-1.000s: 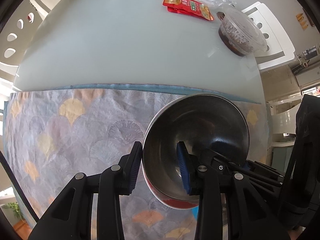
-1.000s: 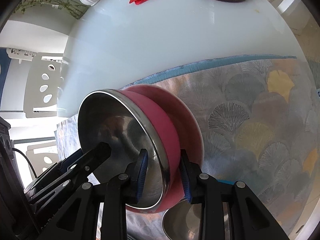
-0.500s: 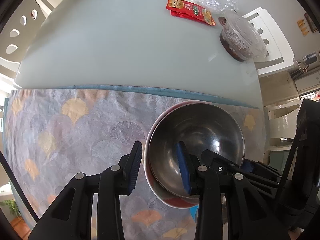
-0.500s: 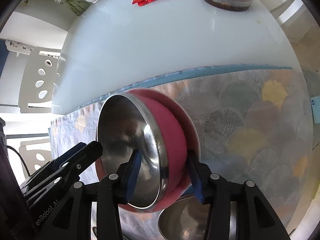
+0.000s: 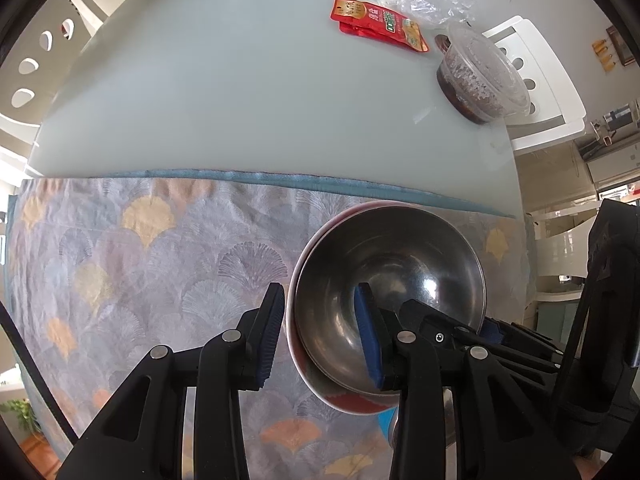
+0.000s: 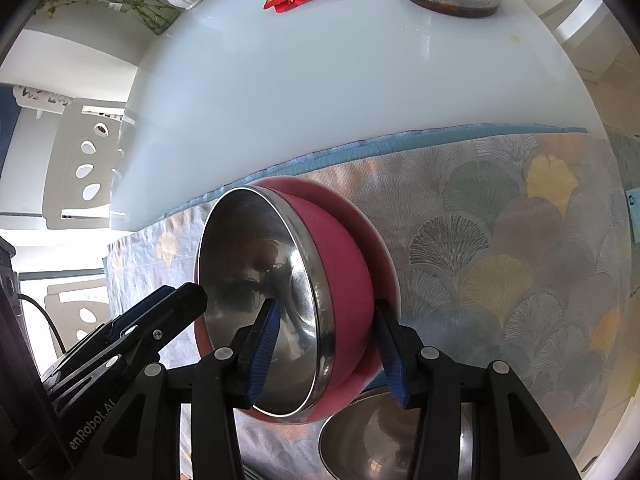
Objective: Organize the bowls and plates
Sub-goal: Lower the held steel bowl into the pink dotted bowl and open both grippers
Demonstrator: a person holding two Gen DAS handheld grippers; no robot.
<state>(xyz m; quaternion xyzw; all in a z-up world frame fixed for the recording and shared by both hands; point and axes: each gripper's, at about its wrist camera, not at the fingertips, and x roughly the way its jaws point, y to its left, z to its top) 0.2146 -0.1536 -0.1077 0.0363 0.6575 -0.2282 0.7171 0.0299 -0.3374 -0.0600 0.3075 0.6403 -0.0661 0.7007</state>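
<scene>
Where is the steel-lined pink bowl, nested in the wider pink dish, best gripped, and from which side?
Probably the rim wall, from above: one finger inside the steel lining, one on the pink outside. The steel-lined pink bowl sits mouth-up in the pink dish, its upper wall clear above it.

Bowl (image 6: 280,296) nested in plate (image 6: 384,256) on cloth (image 6: 500,248), second bowl (image 6: 372,444) nearer camera
</scene>
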